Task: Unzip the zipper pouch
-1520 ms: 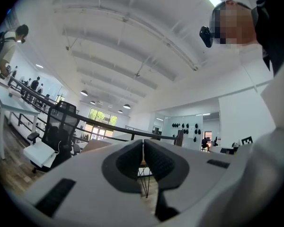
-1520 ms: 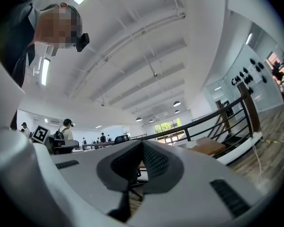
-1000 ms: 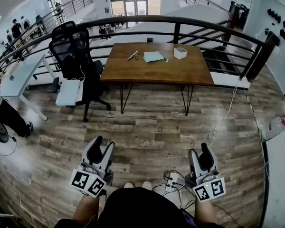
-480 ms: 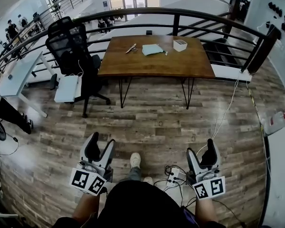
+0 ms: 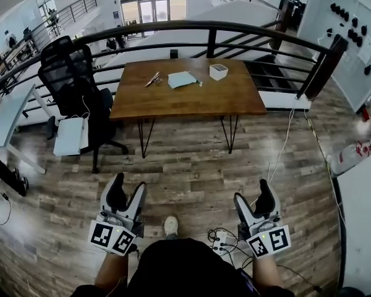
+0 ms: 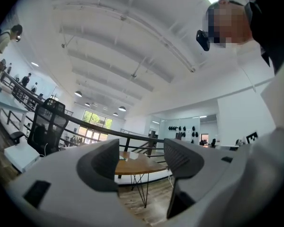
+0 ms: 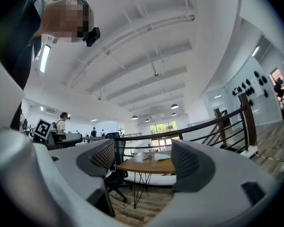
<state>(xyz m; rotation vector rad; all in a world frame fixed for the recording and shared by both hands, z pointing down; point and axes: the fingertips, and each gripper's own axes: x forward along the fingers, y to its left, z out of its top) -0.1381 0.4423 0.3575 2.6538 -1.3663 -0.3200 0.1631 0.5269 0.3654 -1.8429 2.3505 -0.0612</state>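
The left gripper point(image 5: 127, 189) is held low in front of the person, pointing out over the wooden floor point(image 5: 191, 166), with its marker cube point(image 5: 113, 237) nearest the body. Its jaws have just been opening and stand wide apart. Nothing is between them: the left gripper view shows only a distant table and floor through the gap.

Well ahead of this gripper and off to its left stands a black office chair point(image 5: 68, 73), with a flat white thing point(image 5: 70, 136) just beside it.

Far ahead, between the lines along which the two grippers point, is a wooden table point(image 5: 191, 101) on thin black legs, with a dark railing point(image 5: 173, 28) behind it. The zipper pouch point(image 5: 182, 79), pale teal, lies flat on the far half of the tabletop, well apart from both grippers. Whether its zipper is closed cannot be told at this distance. On the left gripper's side of the pouch lies a slim thing point(image 5: 152, 79) too small to make out. On the right gripper's side sits a small white box point(image 5: 218, 72).

The toe of the person's shoe point(image 5: 170, 225) shows on the floor between the grippers.

The right gripper point(image 5: 255, 198) also points out over the floor. Its jaws have just been opening and stand wide apart, with nothing between them. In the right gripper view the table and pouch appear far off through the gap. Just to this gripper's left, a white power strip point(image 5: 219, 241) lies on the floor among tangled cables.
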